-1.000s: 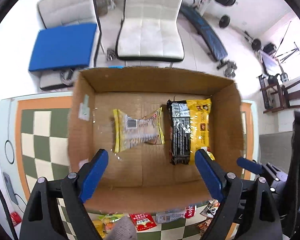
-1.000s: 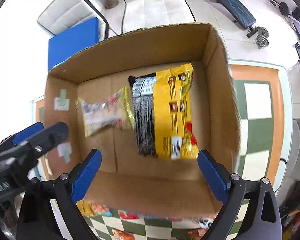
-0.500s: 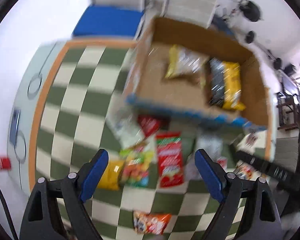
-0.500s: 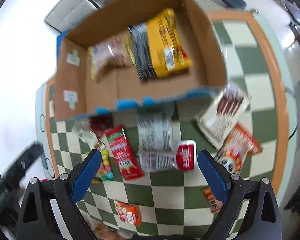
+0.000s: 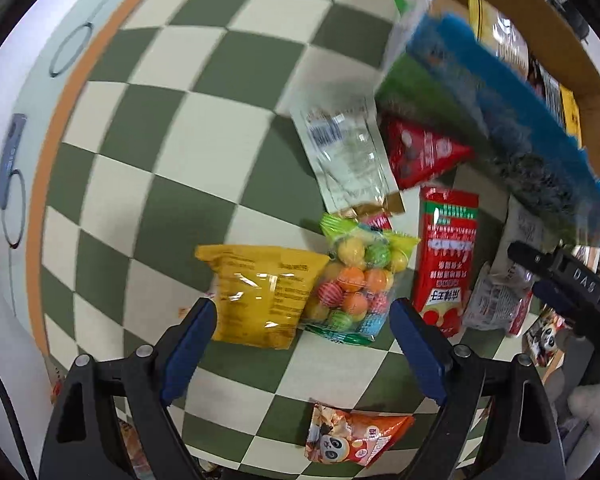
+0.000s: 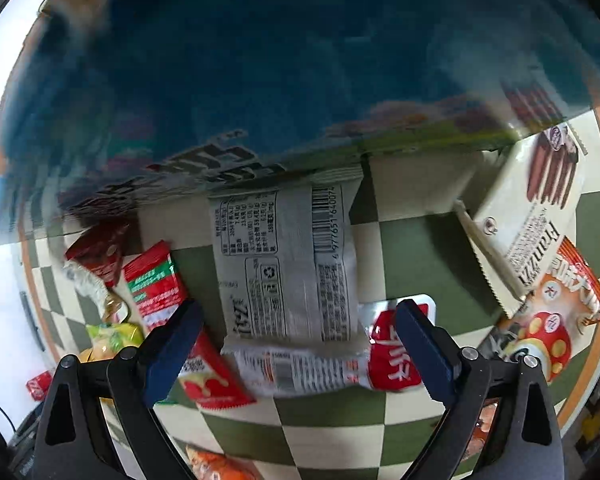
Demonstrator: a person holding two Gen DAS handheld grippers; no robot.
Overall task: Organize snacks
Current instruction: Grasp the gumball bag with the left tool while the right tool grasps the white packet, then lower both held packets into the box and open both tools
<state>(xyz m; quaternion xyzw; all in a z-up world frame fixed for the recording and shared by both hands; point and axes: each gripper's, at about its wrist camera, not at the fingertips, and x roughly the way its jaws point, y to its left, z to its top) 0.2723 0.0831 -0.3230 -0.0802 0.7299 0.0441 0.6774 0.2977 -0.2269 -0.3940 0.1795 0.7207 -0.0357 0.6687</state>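
Observation:
My left gripper [image 5: 302,312] points down, open, just above a yellow packet [image 5: 260,292] and a clear bag of coloured candy balls [image 5: 352,288]; nothing is between its pads. A tall red packet [image 5: 446,264] lies to the right of them. In the right wrist view, my right gripper [image 6: 296,312] is open low over a grey-white packet [image 6: 288,264] and a white-and-red packet [image 6: 332,368], touching neither. The cardboard box [image 5: 588,120], blue on its outer side [image 6: 300,80], stands just behind the snacks and holds a few packets.
The checkered table [image 5: 188,128] also carries a clear packet [image 5: 348,160], a red triangular packet [image 5: 420,152], an orange panda packet [image 5: 352,440], a cream wafer box [image 6: 540,216] and an orange mushroom packet [image 6: 552,320]. The right tool's black body [image 5: 572,280] shows beside the left gripper.
Both grippers have come away from above the open box and dropped toward the loose snacks in front of it. Their jaws stay equally wide and hold nothing.

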